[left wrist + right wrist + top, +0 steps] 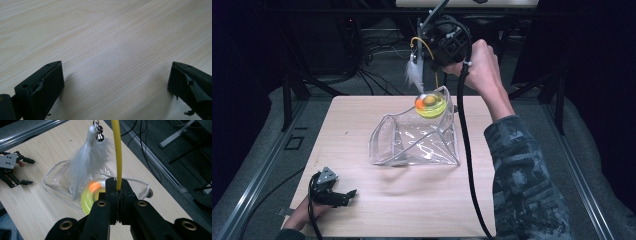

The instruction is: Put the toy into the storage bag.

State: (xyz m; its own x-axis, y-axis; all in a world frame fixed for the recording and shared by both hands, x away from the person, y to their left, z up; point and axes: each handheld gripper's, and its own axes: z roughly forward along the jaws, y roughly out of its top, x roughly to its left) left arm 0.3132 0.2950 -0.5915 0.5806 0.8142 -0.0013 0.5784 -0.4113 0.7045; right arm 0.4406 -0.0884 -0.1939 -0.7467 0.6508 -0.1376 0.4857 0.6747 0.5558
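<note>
A cat toy hangs above a clear plastic bag [412, 142]. It has a yellow wand [117, 150], a white feather [86, 162] with small bells [99, 133], and a yellow round base [430, 106] holding an orange ball [94, 186]. My right gripper [118, 188] is shut on the wand, held high over the table's far side [435, 59]. The base sits at the bag's upper mouth. The feather [414, 72] dangles just left of the wand. My left gripper [347, 195] rests open at the front left, its jaws wide apart [116, 82] over bare wood.
The light wooden table [387, 210] has free room around the bag [57, 177]. The right gripper's black cable [467, 150] trails across the table's right side. Metal rails [257, 170] and dark cables on the floor surround the table.
</note>
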